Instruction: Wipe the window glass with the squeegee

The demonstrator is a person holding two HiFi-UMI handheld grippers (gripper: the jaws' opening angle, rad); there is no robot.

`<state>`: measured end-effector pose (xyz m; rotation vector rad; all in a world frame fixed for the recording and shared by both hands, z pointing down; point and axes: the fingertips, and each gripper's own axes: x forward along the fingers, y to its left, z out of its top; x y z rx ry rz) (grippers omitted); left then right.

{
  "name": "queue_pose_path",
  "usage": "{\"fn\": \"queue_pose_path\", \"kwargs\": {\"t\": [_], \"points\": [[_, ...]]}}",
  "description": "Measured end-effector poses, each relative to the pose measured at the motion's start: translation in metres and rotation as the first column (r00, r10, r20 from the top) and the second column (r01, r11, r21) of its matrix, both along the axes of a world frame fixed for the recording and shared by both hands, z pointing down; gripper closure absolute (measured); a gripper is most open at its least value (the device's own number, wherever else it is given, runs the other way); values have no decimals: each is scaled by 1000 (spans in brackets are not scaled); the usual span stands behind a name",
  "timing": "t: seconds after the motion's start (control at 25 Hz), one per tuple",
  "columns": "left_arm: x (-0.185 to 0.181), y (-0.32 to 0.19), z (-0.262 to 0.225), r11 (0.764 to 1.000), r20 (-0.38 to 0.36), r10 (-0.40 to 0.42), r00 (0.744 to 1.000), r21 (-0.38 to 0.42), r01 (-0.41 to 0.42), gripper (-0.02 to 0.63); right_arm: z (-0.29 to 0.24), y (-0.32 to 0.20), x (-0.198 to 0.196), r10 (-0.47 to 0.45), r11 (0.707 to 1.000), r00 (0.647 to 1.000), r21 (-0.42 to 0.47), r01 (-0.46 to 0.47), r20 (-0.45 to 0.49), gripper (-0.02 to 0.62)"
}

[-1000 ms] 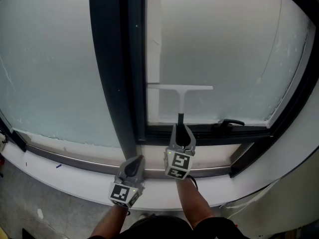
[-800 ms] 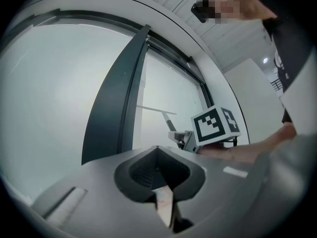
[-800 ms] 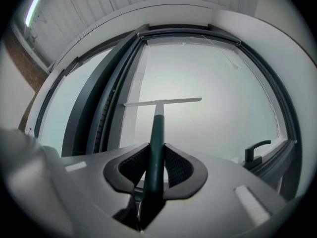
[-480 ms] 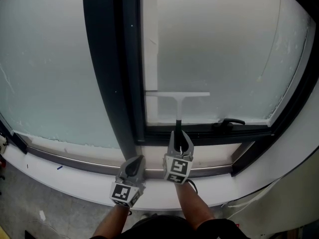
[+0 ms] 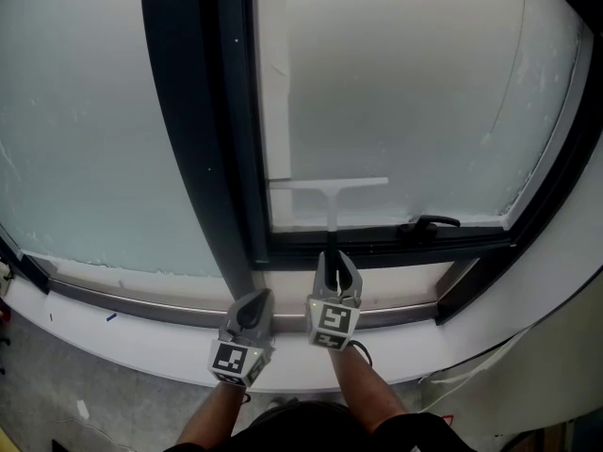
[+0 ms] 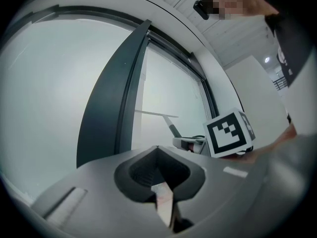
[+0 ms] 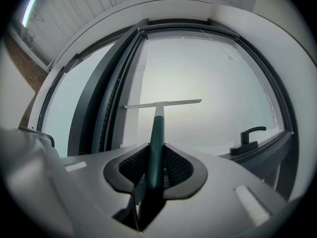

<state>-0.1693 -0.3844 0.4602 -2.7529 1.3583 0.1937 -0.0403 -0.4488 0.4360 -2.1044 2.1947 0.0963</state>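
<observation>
A squeegee (image 5: 329,189) with a white blade and a dark green handle (image 7: 156,148) rests flat against the frosted window glass (image 5: 405,92), low on the right pane near its left edge. My right gripper (image 5: 336,269) is shut on that handle just below the pane's bottom frame. In the right gripper view the blade (image 7: 162,103) lies level across the glass. My left gripper (image 5: 252,311) hovers beside it, lower and to the left, over the sill, shut with nothing held. The squeegee (image 6: 157,116) also shows small in the left gripper view.
A thick dark mullion (image 5: 203,121) divides the left pane (image 5: 85,130) from the right one. A black window handle (image 5: 429,224) sits on the bottom frame right of the squeegee. A white sill (image 5: 122,323) runs below the frames.
The squeegee blade has slid down the glass toward the bottom frame, and my right gripper has come down with it. The left gripper has barely moved.
</observation>
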Motion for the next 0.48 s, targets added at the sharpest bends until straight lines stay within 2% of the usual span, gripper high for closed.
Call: {"fn": "queue_pose_path", "kwargs": {"t": [0.36, 0.48], "points": [[-4, 3, 12, 1000, 0, 7, 1000, -23, -7, 607, 26, 4, 1, 16, 999, 1000, -44, -17, -22, 500], [-5, 6, 11, 999, 7, 8, 1000, -31, -7, 606, 27, 6, -1, 16, 999, 1000, -50, -16, 0, 500]]}}
